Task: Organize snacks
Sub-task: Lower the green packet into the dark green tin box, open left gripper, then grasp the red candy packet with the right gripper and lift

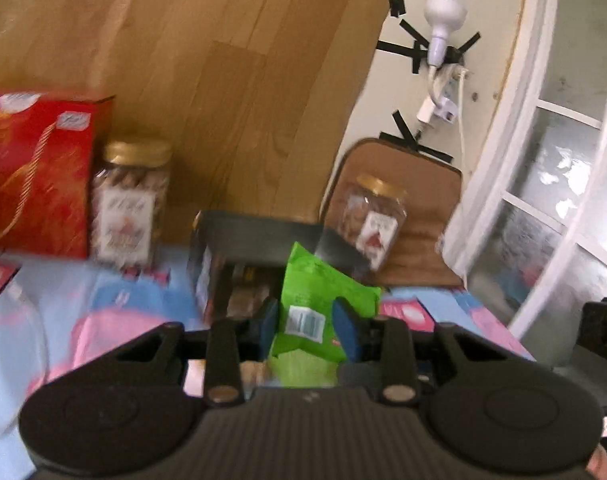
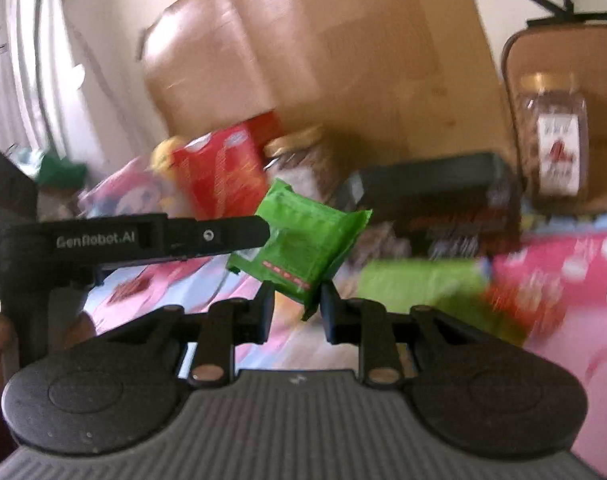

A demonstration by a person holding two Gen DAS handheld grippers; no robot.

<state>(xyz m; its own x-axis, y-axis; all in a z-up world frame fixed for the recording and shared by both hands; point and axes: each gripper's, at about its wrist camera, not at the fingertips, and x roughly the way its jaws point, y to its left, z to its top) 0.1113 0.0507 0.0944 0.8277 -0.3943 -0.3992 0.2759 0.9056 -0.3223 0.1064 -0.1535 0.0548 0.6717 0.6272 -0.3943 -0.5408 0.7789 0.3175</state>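
Green snack packet (image 1: pixel 311 300) was pinched in the left gripper's (image 1: pixel 308 318) jaws, lifted toward the black box (image 1: pixel 263 236), likely for stowing; the right gripper's (image 2: pixel 297 308) jaws pinched its corner.

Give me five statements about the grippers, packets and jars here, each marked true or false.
1. The left gripper holds a green packet. True.
2. The black box lies left of the red box. False: it lies to its right.
3. Both jars have gold lids. True.
4. The right gripper is empty. False: its fingers pinch a green packet's corner.
5. The held packets are red. False: both are green.
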